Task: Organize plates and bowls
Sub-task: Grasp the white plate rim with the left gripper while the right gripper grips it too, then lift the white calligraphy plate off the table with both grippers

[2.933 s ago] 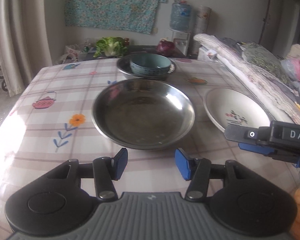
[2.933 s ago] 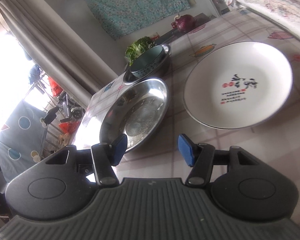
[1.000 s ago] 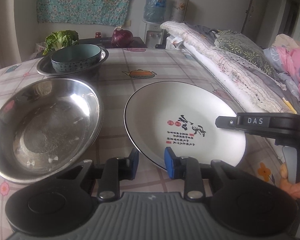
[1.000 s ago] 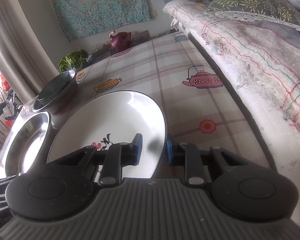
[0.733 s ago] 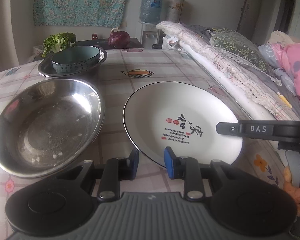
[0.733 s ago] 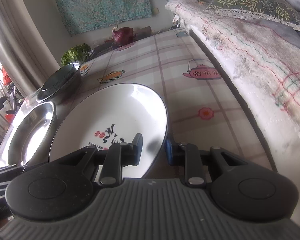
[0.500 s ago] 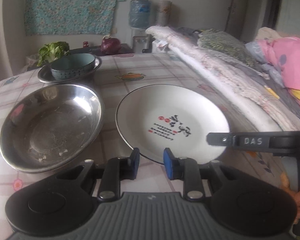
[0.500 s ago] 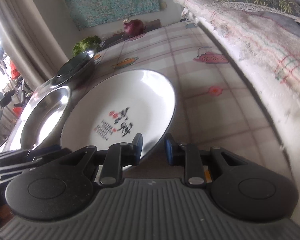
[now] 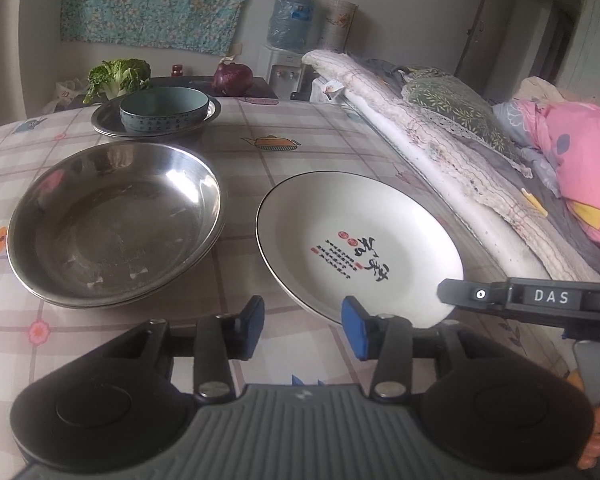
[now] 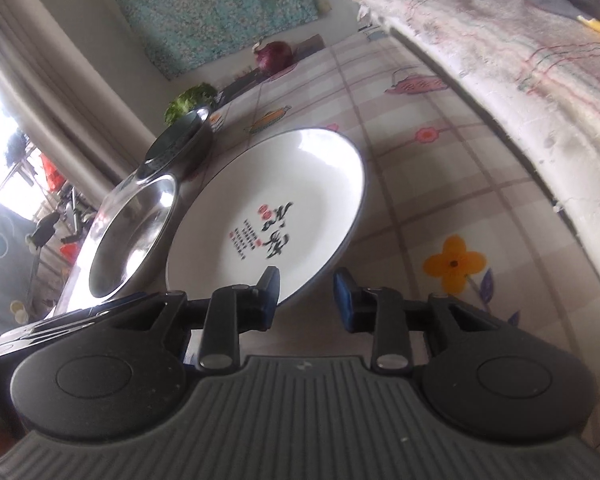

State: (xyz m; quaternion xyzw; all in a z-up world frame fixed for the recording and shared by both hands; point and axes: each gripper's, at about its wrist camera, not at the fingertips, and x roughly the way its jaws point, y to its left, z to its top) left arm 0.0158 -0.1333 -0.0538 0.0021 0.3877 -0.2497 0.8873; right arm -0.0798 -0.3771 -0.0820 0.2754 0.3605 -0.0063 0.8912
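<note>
A white plate with red and black writing [image 9: 356, 240] lies on the checked tablecloth, also in the right wrist view [image 10: 268, 216]. A large steel bowl [image 9: 112, 220] sits to its left [image 10: 136, 224]. Further back a teal bowl [image 9: 164, 110] stands in a second steel dish [image 9: 204, 120]. My left gripper [image 9: 302, 326] is open, its right pad at the plate's near rim. My right gripper [image 10: 306, 296] is open at the plate's right rim, which sits between the pads; it shows from the side in the left wrist view [image 9: 500, 296].
A rolled quilt and bedding [image 9: 440, 140] run along the table's right edge. A purple cabbage [image 9: 233, 79] and green lettuce [image 9: 116, 76] lie at the far end, with a water dispenser [image 9: 290, 40] behind. A curtain [image 10: 60, 92] hangs on the left.
Both grippers were shut on the plate's rim half a second ago. Both have now opened, and the plate rests on the cloth.
</note>
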